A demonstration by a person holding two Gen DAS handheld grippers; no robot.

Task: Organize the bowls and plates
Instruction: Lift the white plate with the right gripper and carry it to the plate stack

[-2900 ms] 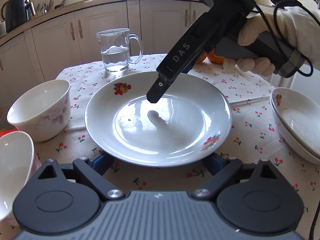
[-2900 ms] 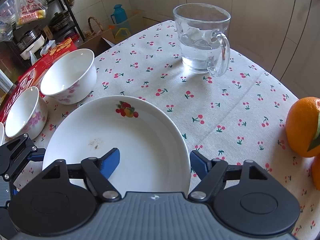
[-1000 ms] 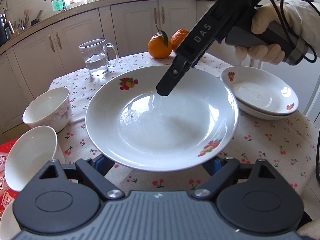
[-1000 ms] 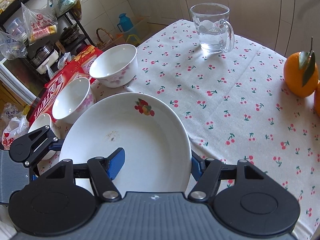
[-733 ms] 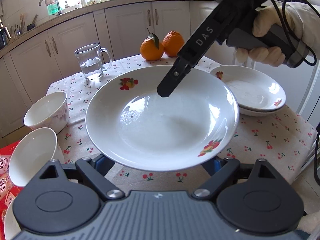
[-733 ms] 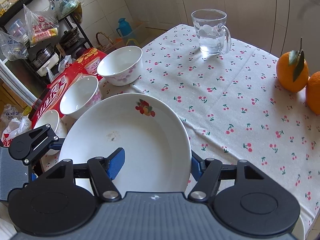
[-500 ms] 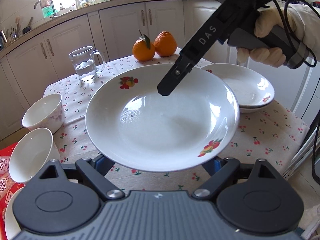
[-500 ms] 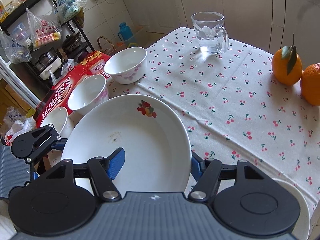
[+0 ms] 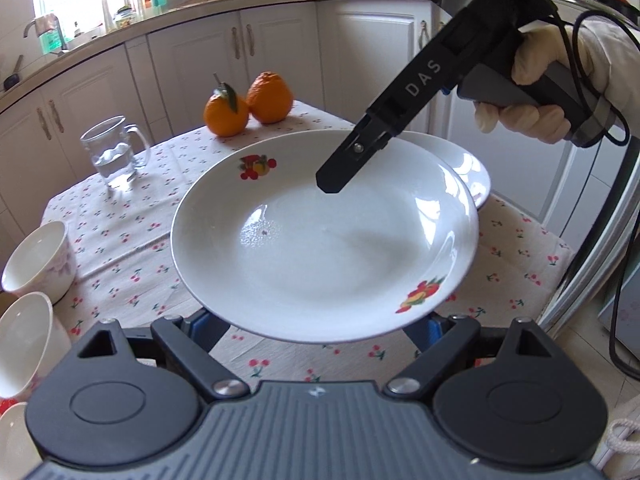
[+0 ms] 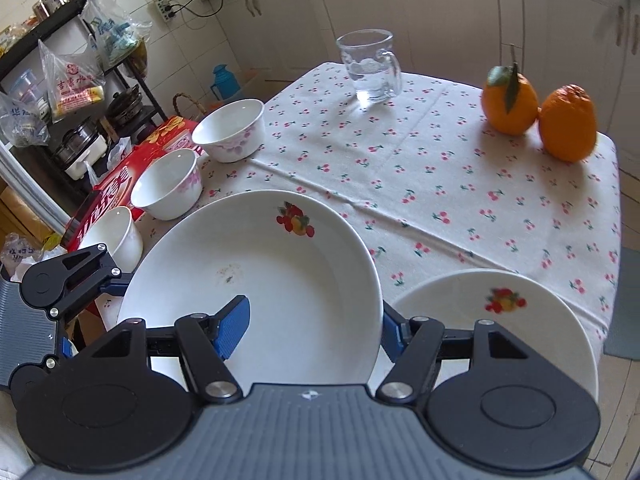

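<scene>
White china is filling both views: a deep plate with fruit decals is being carried clear of the cherry-print counter, gripped from two sides. The right claw is pinching the plate's near rim, one blue pad lying inside the dish and the other under the edge. The left claw is standing wide with its blue fingers under the opposite rim — whether it is squeezing the plate or only supporting it from below I cannot tell, since the plate is covering the fingertips.

Judging by the layout, the job is partly along. A stack of plates is already sitting at the counter's near-right corner, and the carried plate is hovering just beside it, apparently heading there. Three bowls are sitting separately along the far-left side, one of them on a red box — not yet nested, so that part is looking untouched.

How many plates are in the stack is hard to say; the carried plate and the claw body are cutting it off in both views. A faint speck is showing in the carried plate's well, too small to identify. The glass mug and two oranges are standing well apart from the crockery.
</scene>
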